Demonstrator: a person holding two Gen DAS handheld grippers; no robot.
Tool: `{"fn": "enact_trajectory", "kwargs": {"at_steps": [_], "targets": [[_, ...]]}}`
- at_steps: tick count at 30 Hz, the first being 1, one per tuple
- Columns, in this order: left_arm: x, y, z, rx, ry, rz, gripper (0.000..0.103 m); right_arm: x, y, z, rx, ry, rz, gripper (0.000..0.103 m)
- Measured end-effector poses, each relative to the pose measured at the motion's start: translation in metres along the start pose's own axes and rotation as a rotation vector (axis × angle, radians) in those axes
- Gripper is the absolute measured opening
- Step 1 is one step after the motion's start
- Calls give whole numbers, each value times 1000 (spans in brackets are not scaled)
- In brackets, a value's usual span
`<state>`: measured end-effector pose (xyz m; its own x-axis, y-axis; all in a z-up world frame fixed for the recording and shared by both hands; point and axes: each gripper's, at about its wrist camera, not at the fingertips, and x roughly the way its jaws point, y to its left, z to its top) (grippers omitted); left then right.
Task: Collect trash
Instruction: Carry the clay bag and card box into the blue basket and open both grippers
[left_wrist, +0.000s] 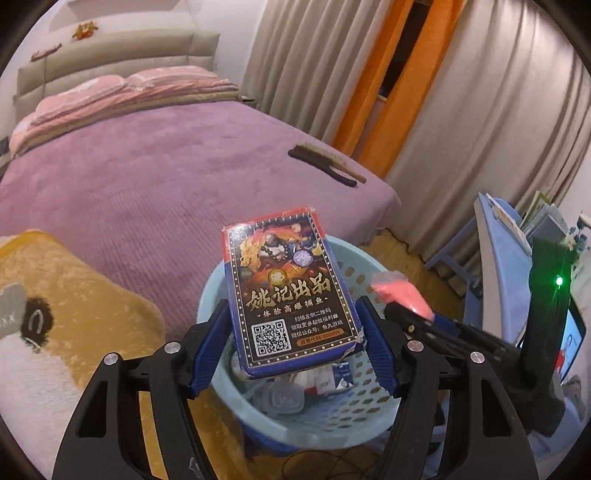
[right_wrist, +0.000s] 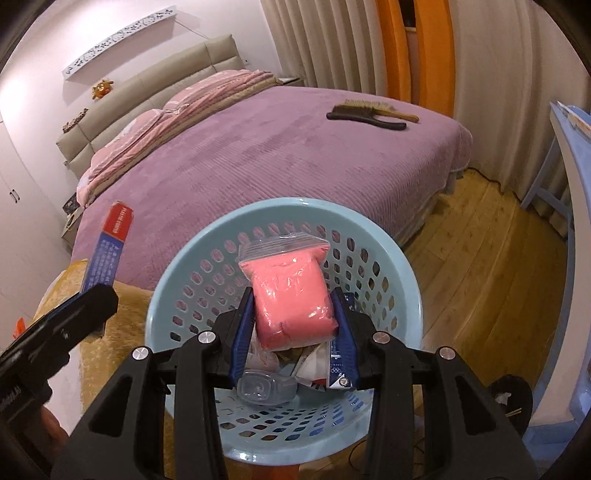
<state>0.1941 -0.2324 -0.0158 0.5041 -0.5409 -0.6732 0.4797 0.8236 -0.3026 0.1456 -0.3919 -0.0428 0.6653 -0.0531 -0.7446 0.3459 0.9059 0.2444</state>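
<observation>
With my left gripper (left_wrist: 291, 347) clamping the dark printed card box (left_wrist: 291, 299) and my right gripper (right_wrist: 293, 332) clamping the sealed pink powder bag (right_wrist: 291, 295), both over the pale blue perforated plastic basket (right_wrist: 399, 266), the 2 risk colliding, or the box tipping over the rim.

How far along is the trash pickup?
Done: wrappers and a clear plastic piece already lie in the blue basket. In hand: left gripper holds a card box, right gripper a pink bag, both above the basket. Left: dropping both in; only brushes remain on the bed.
</observation>
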Motion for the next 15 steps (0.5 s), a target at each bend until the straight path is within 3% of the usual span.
{"fn": "enact_trajectory", "kwargs": {"at_steps": [4, 7, 15], "targets": [[5, -1, 2, -3, 2, 7, 78, 7, -2, -3, 19, 21, -1, 43], [-3, 4, -1, -17, -1, -9, 80, 12, -6, -4, 35, 44, 7, 61], [-41, 12, -6, -32, -60, -15, 80, -3, 0, -10, 41, 28, 33, 61]]}}
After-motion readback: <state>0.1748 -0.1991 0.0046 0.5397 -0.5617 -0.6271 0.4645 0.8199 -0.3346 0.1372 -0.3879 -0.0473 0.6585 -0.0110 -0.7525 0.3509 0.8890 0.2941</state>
